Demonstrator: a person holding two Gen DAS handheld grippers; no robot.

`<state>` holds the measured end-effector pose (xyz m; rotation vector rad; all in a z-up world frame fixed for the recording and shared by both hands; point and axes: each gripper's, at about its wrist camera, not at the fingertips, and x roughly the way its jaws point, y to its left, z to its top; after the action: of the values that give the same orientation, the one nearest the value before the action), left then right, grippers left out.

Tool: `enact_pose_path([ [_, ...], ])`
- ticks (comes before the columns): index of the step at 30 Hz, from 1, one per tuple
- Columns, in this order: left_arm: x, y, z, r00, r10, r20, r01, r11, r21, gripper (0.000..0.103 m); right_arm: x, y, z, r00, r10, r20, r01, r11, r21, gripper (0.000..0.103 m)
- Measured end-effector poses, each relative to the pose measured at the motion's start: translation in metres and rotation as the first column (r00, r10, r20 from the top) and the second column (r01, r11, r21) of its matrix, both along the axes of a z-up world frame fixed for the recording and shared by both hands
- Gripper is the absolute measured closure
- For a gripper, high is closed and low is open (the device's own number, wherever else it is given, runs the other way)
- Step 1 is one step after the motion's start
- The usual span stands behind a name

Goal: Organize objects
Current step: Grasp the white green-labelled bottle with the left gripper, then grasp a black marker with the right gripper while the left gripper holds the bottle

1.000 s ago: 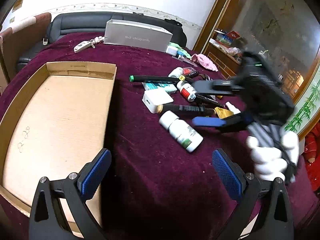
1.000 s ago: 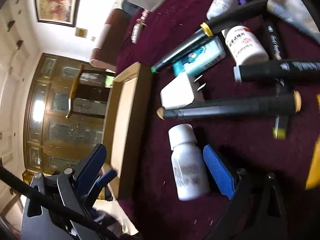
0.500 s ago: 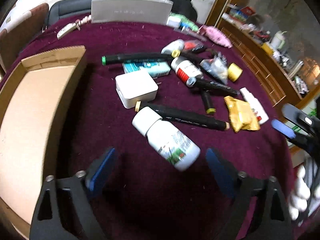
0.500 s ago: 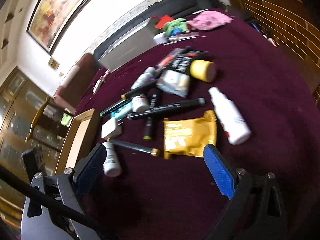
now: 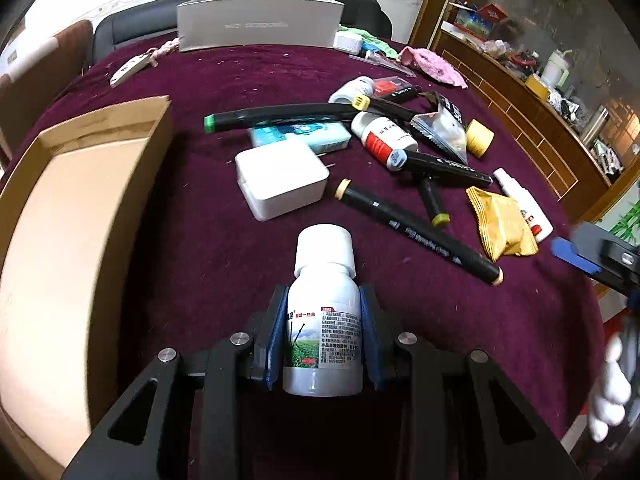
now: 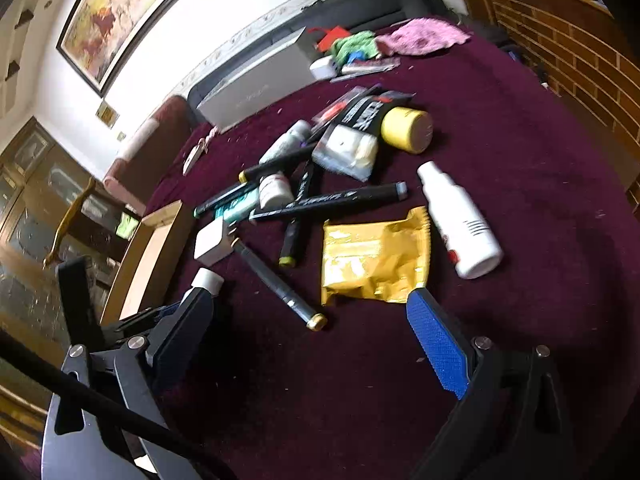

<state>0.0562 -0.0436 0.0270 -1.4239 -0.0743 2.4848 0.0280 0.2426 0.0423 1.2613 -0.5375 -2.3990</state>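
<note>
My left gripper [image 5: 323, 312] is shut on a white bottle [image 5: 324, 320] with a green label, cap pointing away, just above the maroon cloth. The bottle's cap also shows in the right wrist view [image 6: 207, 280]. An open cardboard box [image 5: 72, 216] lies to its left. My right gripper [image 6: 308, 328] is open and empty, near a gold packet [image 6: 376, 256] and a white spray bottle [image 6: 460, 224]. It shows at the right edge of the left wrist view [image 5: 592, 256].
Black markers [image 5: 416, 236], a white charger [image 5: 280, 180], a teal case [image 5: 300, 136], a red-labelled bottle [image 5: 384, 136], a yellow tape roll [image 5: 480, 136] and a plastic bag lie piled mid-table. A grey box [image 5: 260, 24] stands at the back.
My left gripper moved forward and closed on the white bottle, which now points away from me. My right gripper drew back from the pile toward the table's right side.
</note>
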Motion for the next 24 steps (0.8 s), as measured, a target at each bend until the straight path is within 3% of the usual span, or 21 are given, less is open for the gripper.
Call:
enact_pose_path([
  [6, 0.005, -0.010, -0.005, 1.000, 0.017, 0.011, -0.017, 1.000, 0.003, 0.074, -0.006, -0.049, -0.004, 0.995, 0.102, -0.003, -0.101, 0.989, 0.104, 0.004],
  [12, 0.009, -0.007, -0.007, 1.000, 0.016, -0.010, -0.016, 1.000, 0.002, 0.074, -0.021, -0.091, -0.017, 0.985, 0.173, 0.012, -0.170, 0.949, 0.265, 0.008],
  [18, 0.010, -0.009, -0.008, 0.999, 0.006, -0.032, -0.005, 1.000, 0.028, 0.072, -0.038, -0.100, -0.037, 0.982, 0.160, 0.097, -0.184, 0.924, 0.336, 0.023],
  [21, 0.010, -0.005, -0.009, 0.999, 0.000, -0.049, 0.001, 1.000, 0.031, 0.066, -0.037, -0.113, -0.039, 0.983, 0.157, 0.097, -0.184, 0.873, 0.451, 0.028],
  [24, 0.010, 0.002, -0.009, 0.998, -0.020, -0.060, 0.022, 0.999, 0.027, 0.055, -0.035, -0.124, -0.039, 0.982, 0.160, 0.101, -0.189, 0.832, 0.521, 0.042],
])
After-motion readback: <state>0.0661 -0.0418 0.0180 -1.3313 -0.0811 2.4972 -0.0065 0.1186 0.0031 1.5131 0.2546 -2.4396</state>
